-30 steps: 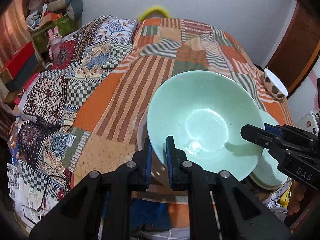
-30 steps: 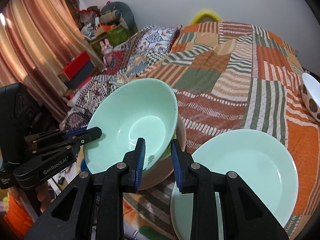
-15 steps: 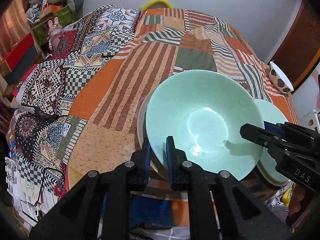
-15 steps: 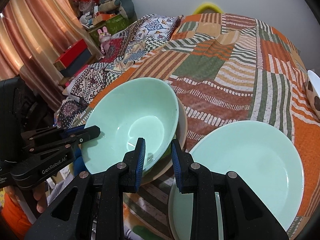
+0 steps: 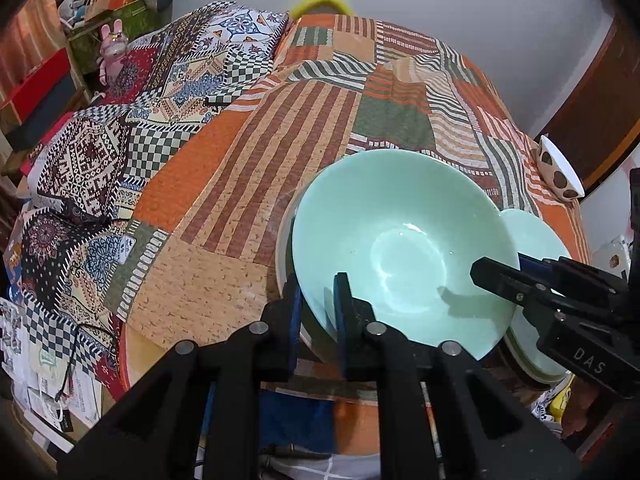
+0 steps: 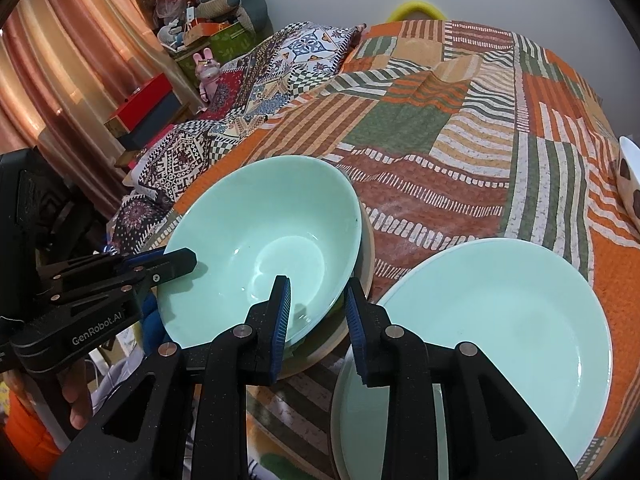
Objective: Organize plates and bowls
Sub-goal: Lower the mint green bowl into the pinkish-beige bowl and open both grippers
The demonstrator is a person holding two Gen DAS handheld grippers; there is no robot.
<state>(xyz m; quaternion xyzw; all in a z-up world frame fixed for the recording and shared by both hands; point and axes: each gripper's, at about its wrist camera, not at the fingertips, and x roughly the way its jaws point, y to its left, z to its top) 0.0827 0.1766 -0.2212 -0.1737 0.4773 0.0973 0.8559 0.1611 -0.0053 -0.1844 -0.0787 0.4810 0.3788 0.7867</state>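
A mint green bowl [image 5: 400,248] [image 6: 260,248] sits inside a wider beige dish [image 5: 283,248] [image 6: 367,248] near the front edge of the patchwork-covered table [image 5: 240,168]. My left gripper [image 5: 318,300] [image 6: 180,260] has its jaws on either side of the bowl's near rim; they are opening, but the pads still look pressed on the rim. My right gripper [image 6: 318,300] [image 5: 496,276] straddles the opposite rim with its jaws opening, and gaps show beside both pads. A mint plate [image 6: 500,320] [image 5: 532,240] lies just right of the bowl.
A white bowl with brown spots [image 5: 558,168] [image 6: 630,184] stands at the table's right edge. A second plate rim [image 6: 340,420] shows under the mint plate. Boxes and a pink toy rabbit [image 5: 112,46] crowd the far left. A hand [image 6: 76,400] holds the left gripper.
The right gripper's jaws have spread slightly off the bowl's rim. The bowl has settled a little lower over the beige dish. Both hands have barely moved.
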